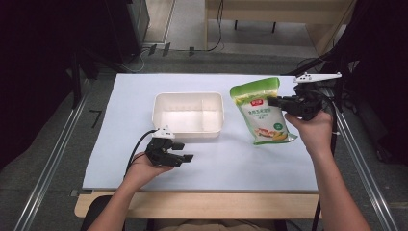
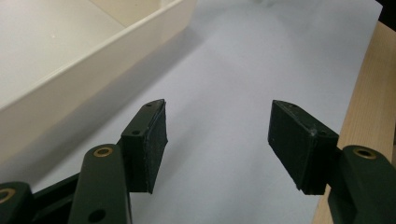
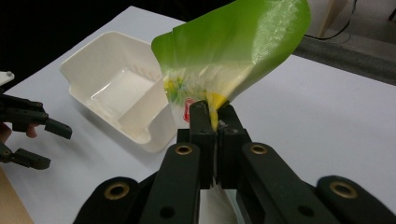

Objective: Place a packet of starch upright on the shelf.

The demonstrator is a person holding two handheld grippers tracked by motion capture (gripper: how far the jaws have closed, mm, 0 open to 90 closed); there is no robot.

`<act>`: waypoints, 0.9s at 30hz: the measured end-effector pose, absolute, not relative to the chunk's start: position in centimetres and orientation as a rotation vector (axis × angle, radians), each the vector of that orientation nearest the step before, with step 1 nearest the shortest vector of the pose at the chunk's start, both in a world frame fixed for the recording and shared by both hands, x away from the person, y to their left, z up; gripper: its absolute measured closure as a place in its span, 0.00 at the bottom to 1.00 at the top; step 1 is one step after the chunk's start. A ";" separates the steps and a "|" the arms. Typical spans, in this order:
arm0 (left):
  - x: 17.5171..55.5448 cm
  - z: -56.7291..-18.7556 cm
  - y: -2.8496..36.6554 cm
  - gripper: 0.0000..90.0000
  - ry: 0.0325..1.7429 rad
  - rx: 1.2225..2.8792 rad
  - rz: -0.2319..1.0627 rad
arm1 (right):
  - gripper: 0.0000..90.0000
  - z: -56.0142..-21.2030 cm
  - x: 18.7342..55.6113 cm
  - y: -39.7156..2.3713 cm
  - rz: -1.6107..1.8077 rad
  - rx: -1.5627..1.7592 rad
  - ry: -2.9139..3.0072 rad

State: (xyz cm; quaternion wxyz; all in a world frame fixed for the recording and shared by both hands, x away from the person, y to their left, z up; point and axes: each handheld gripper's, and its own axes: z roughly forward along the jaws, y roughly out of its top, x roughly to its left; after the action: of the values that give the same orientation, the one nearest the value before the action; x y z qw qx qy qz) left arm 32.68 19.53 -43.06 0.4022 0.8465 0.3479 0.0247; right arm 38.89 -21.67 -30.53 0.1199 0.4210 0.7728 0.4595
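Note:
A green snack bag (image 1: 260,111) is held up at the right of the white sheet, its lower end near the sheet. My right gripper (image 1: 275,102) is shut on the bag's right edge; in the right gripper view the jaws pinch the green film (image 3: 233,51) at my right gripper's tips (image 3: 214,116). A white divided plastic tray (image 1: 188,114) stands at the middle of the sheet and shows as the tray (image 3: 112,88) left of the bag. My left gripper (image 1: 185,150) rests low in front of the tray, open, with nothing between its pads (image 2: 156,140), and the tray wall (image 2: 79,79) lies to its left.
The white sheet (image 1: 216,163) covers a wooden table whose edge (image 1: 202,204) runs along the front. Metal rails (image 1: 53,159) flank the table on both sides. Dark equipment and cables lie on the floor behind.

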 end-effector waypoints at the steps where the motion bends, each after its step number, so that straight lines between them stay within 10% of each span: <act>1: 32.7 -43.1 19.5 0.42 0.879 2.139 0.062 | 1.00 -30.5 38.9 -21.6 1.348 1.229 2.265; 27: 32.7 -42.9 19.8 0.43 0.885 2.105 0.080 | 1.00 -27.3 40.2 -19.5 1.351 1.176 2.341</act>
State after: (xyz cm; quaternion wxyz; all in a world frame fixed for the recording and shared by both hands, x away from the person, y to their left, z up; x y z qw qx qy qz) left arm 32.68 19.83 -42.87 0.4153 0.8382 0.3522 0.0317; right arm 40.24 -19.46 -27.33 0.0968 0.3972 0.7904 0.4562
